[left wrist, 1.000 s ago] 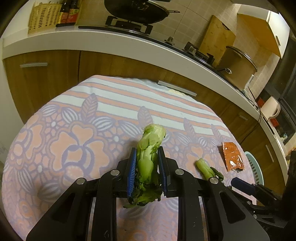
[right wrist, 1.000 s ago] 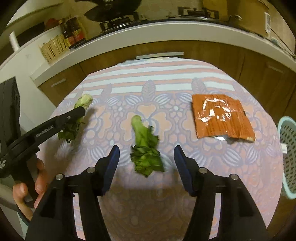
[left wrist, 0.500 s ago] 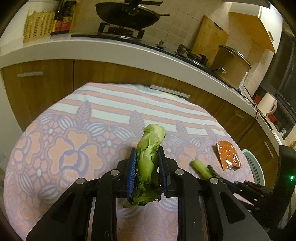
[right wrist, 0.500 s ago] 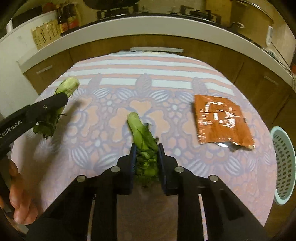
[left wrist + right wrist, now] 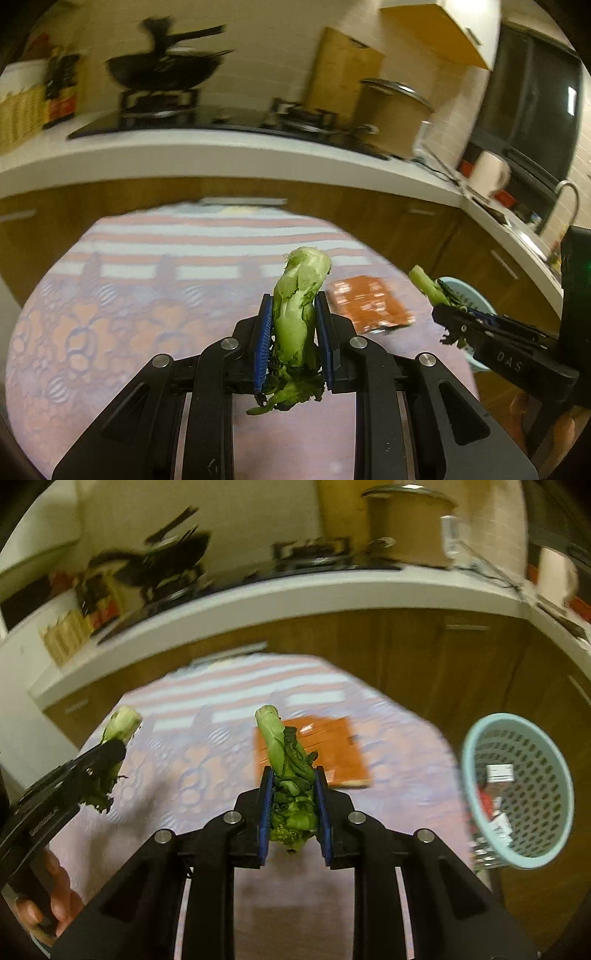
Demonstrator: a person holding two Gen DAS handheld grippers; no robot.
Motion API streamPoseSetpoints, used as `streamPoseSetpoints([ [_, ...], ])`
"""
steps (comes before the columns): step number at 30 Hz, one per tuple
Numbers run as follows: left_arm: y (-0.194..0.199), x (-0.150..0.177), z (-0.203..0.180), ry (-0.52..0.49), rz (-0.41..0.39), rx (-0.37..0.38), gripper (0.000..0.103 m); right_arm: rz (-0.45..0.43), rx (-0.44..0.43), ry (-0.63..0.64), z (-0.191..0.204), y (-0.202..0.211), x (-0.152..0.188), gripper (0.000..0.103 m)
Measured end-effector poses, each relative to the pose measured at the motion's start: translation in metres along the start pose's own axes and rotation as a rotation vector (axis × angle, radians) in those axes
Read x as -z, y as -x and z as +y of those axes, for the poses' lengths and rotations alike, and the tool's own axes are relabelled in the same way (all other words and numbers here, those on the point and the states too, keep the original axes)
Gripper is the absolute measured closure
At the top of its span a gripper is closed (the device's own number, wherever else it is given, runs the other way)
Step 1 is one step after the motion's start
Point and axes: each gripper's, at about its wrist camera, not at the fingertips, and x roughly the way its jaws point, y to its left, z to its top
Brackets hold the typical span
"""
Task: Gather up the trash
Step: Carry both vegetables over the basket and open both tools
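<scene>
Between the blue pads of the left gripper (image 5: 294,332): a thick pale-green vegetable stalk (image 5: 297,306), pinched near its leafy base, cut end poking up past the fingertips, dark ragged leaves hanging out beneath the jaws. Lifted clear of the patterned tablecloth (image 5: 110,332). Beyond the jaws and to their right, flat on the cloth: an orange wrapper (image 5: 369,302). Further right of the jaws, level with them: the right gripper (image 5: 448,314), clamped on a thinner leafy stem (image 5: 426,284).

Between the pads of the right gripper (image 5: 293,808): that same leafy stem (image 5: 288,768), squeezed tight, jaws nearly together, pale cut end pointing up and away, crumpled dark leaves and a small floret bunched between the pads. Also raised off the cloth. Directly beyond the jaws, lying on the table: the orange wrapper (image 5: 325,749). Well to the right of the jaws, off the table edge: a light-blue perforated basket (image 5: 517,860), tipped toward the camera, a few scraps of packaging inside. To the left of the jaws: the left gripper (image 5: 107,760) with its stalk (image 5: 120,723), and fingers of a hand (image 5: 55,904) wrapped round its handle.

Background kitchen counter blurred in both views.
</scene>
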Motion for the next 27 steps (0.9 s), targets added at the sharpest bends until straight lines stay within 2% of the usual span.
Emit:
streamPoseSetpoints([
  [6,-0.006,-0.011,-0.062,-0.089,0.007,0.066,0.082,-0.093,0.084,-0.119,-0.078,0.039,-0.004,0.084],
  [12,-0.025,-0.017,-0.125,-0.161,0.034,0.140,0.082,-0.129,0.139,-0.212,-0.143,0.065,-0.001,0.084],
  [19,-0.056,-0.015,-0.194,-0.216,0.089,0.230,0.082,-0.149,0.187,-0.264,-0.190,0.080,0.010,0.084],
  [27,-0.097,-0.001,-0.250,-0.268,0.183,0.301,0.082,-0.151,0.184,-0.355,-0.239,0.081,0.029,0.084],
])
